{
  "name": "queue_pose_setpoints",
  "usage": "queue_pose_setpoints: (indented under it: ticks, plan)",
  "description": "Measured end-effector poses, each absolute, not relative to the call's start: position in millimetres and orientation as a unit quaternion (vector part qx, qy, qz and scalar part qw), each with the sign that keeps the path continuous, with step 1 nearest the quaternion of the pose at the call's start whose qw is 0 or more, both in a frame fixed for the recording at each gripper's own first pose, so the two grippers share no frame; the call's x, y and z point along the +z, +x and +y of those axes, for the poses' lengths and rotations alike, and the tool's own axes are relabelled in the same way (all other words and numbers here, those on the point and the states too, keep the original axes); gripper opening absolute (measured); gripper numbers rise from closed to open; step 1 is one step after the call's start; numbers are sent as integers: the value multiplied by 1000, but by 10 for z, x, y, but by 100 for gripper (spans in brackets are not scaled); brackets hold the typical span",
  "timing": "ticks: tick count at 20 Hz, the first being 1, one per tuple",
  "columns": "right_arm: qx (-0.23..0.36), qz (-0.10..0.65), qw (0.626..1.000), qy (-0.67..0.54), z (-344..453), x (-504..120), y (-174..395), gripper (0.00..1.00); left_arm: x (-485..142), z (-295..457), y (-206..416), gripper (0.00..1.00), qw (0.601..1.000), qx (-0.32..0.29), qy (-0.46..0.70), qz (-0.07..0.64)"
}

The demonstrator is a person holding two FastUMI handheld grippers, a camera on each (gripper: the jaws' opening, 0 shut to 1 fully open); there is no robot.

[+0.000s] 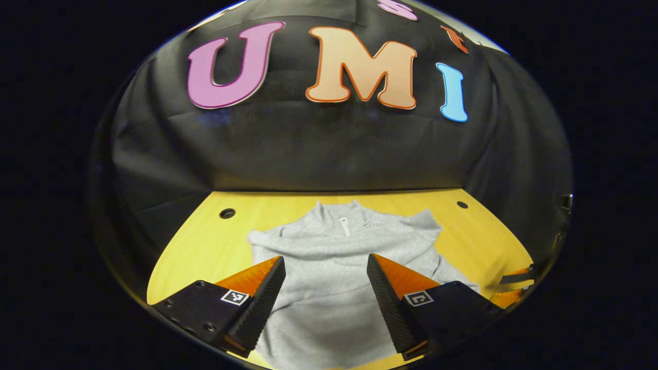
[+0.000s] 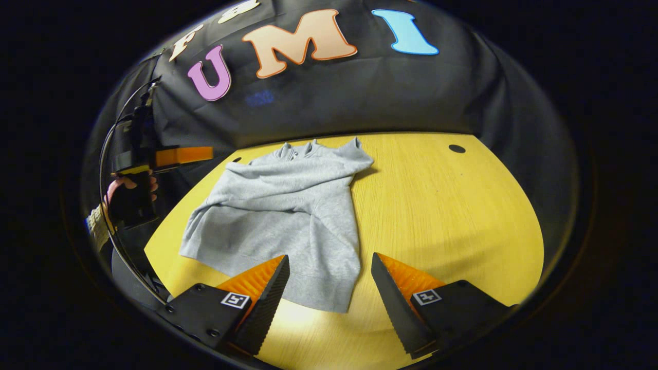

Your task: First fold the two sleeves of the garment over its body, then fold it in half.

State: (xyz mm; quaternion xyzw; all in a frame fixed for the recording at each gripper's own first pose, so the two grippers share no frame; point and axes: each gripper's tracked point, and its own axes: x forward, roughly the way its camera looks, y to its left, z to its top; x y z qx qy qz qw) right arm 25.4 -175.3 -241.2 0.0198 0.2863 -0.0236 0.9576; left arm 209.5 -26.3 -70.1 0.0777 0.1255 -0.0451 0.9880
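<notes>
Garment (image 1: 329, 277): grey sweatshirt, lying flat on yellow wooden surface (image 1: 205, 241), collar toward the black cloth wall at the far edge. In left gripper view, occupies centre and lower middle of frame, collar (image 1: 345, 211) at top, hem running off the bottom between the fingers. Both sleeves appear drawn in over the body, with rumpled folds across the shoulders; exact lay of each sleeve not clear. In right gripper view, same garment (image 2: 288, 216) lies left of centre, upper right corner (image 2: 360, 154) bunched, lower hem ending near the bottom middle of frame. Not folded in half.

Left tongs (image 1: 326, 280): released, fingers spread wide, positioned above the lower body of the garment, no cloth between them. Contact with fabric cannot be determined. Seen also at far left of right gripper view (image 2: 154, 156), held off the surface edge by a hand (image 2: 131, 192), a sleeve cuff (image 2: 96, 226) below it.

Right tongs (image 2: 330, 280): released, fingers spread wide, grasping nothing, hovering at the garment's lower right hem corner; left finger over cloth, right finger over bare surface. Partly visible at right edge of left gripper view (image 1: 516, 285), beside the garment.

Surface: two dark round holes near far edge, one at upper left (image 1: 226, 213), one at upper right (image 1: 462, 204) of the wood in left gripper view.
</notes>
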Motion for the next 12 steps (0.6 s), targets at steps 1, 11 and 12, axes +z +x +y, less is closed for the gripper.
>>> queue_pose_setpoints:
  ticks: [1,11,12]
  plan:
    - [-25,291,956,15,-1752,-2492,244,96,-836,-185,1977,93,987,-43,79,136]
    - [-61,306,950,-14,-1799,-2924,233,99,-2033,499,989,94,966,-6,48,252]
    - [-65,308,949,-14,-1794,-2964,231,99,-2111,515,944,94,965,-6,40,258]
